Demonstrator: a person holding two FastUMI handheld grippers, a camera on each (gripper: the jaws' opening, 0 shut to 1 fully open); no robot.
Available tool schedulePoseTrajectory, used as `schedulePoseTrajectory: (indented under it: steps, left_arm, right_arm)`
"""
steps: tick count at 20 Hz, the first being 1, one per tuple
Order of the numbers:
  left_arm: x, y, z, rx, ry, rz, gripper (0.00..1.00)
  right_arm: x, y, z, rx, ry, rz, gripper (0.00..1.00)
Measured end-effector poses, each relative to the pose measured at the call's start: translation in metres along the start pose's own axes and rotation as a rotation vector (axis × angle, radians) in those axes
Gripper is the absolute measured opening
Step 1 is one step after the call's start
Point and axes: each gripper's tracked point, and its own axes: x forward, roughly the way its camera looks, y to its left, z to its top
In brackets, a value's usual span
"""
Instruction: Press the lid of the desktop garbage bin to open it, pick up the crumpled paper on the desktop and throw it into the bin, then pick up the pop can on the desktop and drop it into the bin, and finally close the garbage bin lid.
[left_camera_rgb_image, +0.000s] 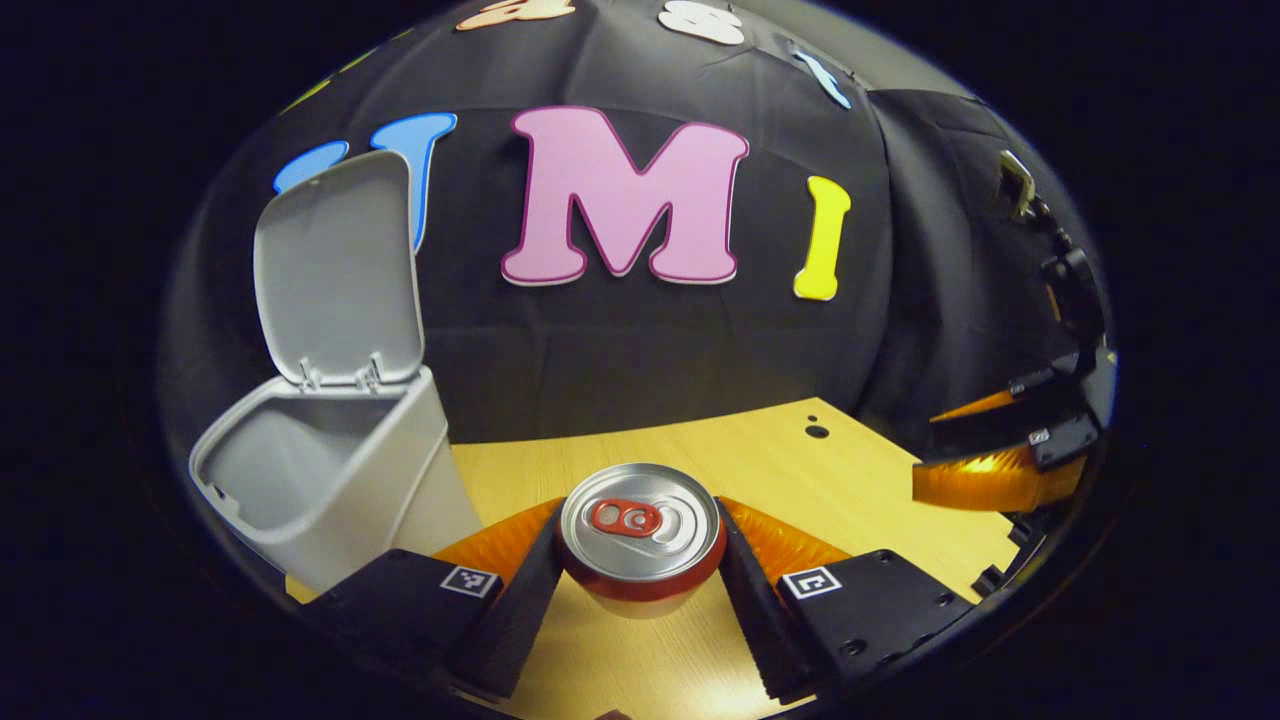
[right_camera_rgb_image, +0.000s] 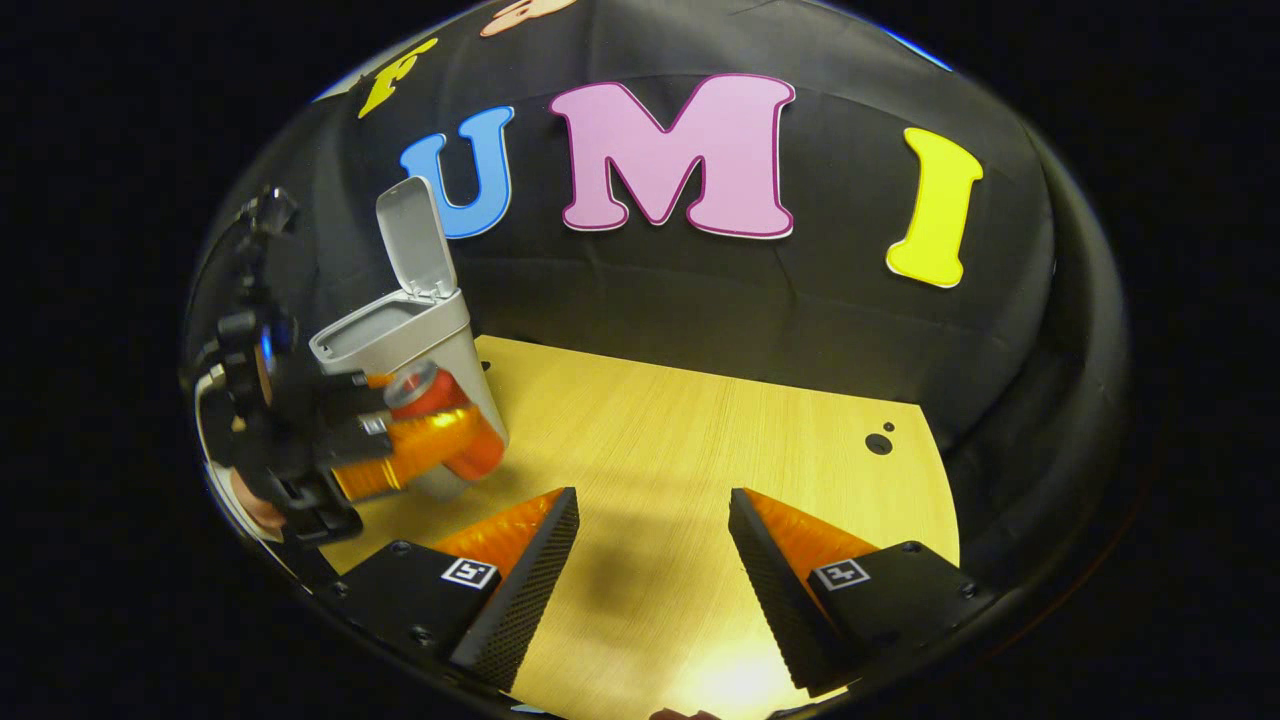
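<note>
- Can (left_camera_rgb_image: 641, 535): clamped at mid-body in left gripper (left_camera_rgb_image: 640, 560) jaws; likely light, smooth, dentable.
- Right gripper (right_camera_rgb_image: 652, 570): jaws apart, holding nothing.
- Bin (left_camera_rgb_image: 330, 470): lid (left_camera_rgb_image: 335, 270) up.

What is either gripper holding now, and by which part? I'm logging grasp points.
The left gripper holds the pop can upright, one finger on each side of its body just below the top rim. The right gripper is open, holding nothing.

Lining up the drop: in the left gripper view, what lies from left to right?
Open garbage bin → pop can held between the left gripper jaws → small dark holes in the desktop → right gripper.
</note>
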Motion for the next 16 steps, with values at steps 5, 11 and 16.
schedulePoseTrajectory:
  steps: [5, 11, 16]
  left_arm:
    - [-0.035, 0.067, 0.095, 0.053, -0.126, 0.11, 0.87]
    - [-0.049, 0.171, 0.123, 0.121, -0.141, 0.305, 0.87]
    - [-0.059, 0.2, 0.094, 0.025, -0.092, 0.347, 0.88]
  right_arm:
    - [-0.018, 0.005, 0.006, -0.029, -0.036, -0.008, 0.98]
    - [-0.024, 0.012, 0.003, -0.005, -0.047, 0.001, 0.98]
    - [-0.033, 0.008, -0.011, 0.007, -0.027, -0.013, 0.98]
